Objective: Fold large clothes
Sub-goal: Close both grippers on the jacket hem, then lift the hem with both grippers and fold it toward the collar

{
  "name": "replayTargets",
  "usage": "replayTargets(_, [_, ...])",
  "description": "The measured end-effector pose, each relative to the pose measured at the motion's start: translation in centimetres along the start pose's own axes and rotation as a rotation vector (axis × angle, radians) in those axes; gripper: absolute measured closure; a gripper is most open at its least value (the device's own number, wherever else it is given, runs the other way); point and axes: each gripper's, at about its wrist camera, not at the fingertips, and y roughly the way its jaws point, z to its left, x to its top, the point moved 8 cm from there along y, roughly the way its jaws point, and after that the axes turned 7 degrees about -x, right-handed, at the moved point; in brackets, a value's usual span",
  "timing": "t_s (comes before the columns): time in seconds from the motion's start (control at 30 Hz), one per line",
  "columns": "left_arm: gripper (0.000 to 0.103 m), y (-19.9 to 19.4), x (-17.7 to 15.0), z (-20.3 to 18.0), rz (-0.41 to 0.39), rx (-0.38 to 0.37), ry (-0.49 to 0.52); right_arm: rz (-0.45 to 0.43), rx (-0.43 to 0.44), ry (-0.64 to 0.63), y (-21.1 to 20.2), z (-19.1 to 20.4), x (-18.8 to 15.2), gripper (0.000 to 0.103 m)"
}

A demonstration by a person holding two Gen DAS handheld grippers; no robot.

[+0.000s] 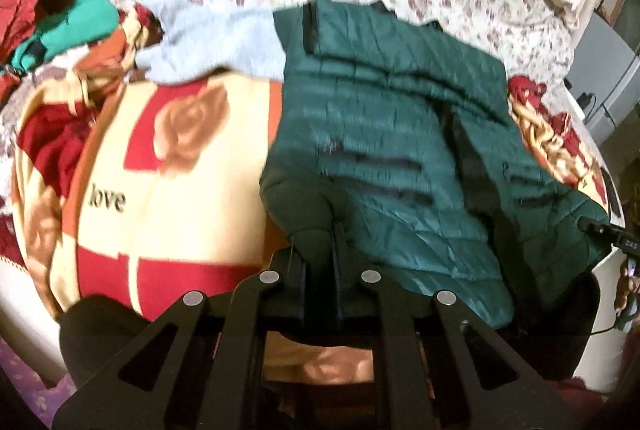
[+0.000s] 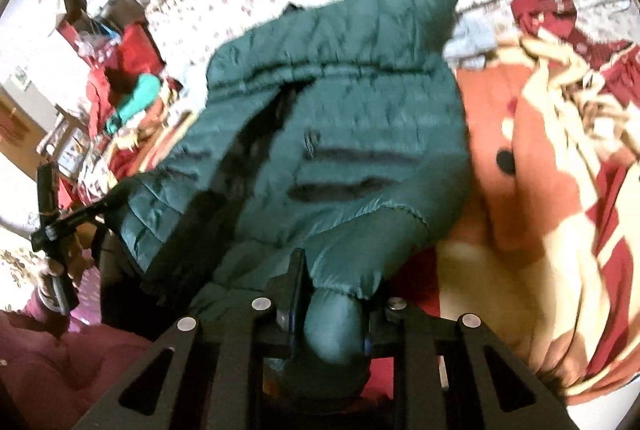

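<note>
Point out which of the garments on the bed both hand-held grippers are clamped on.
The dark green quilted jacket; the pale blue garment and teal one lie untouched farther back.

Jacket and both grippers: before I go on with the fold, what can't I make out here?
- Left wrist view: the left gripper tips are buried in the jacket fabric; the near hem is hidden behind the gripper body.
- Right wrist view: the right gripper fingertips are covered by bunched fabric, so which part of the jacket it holds is unclear.
- Both views: motion blur smears the quilting and zip; the sleeves cannot be traced.
- Blanket: edges cut off by the frame.
</note>
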Motion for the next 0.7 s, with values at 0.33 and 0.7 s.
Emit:
replayTargets(0.33, [0.094,-1.2,5.0,-0.4,-0.098,0.025,0.004,-0.120,-0.029,-0.008,-1.5,0.7,5.7,0.082])
replayTargets(0.7, [0.094,-0.7,10.7,-0.2,-0.165,0.037,-0.026,-0.208,-0.080,-0.007,-1.3,-0.4,11.7,0.083])
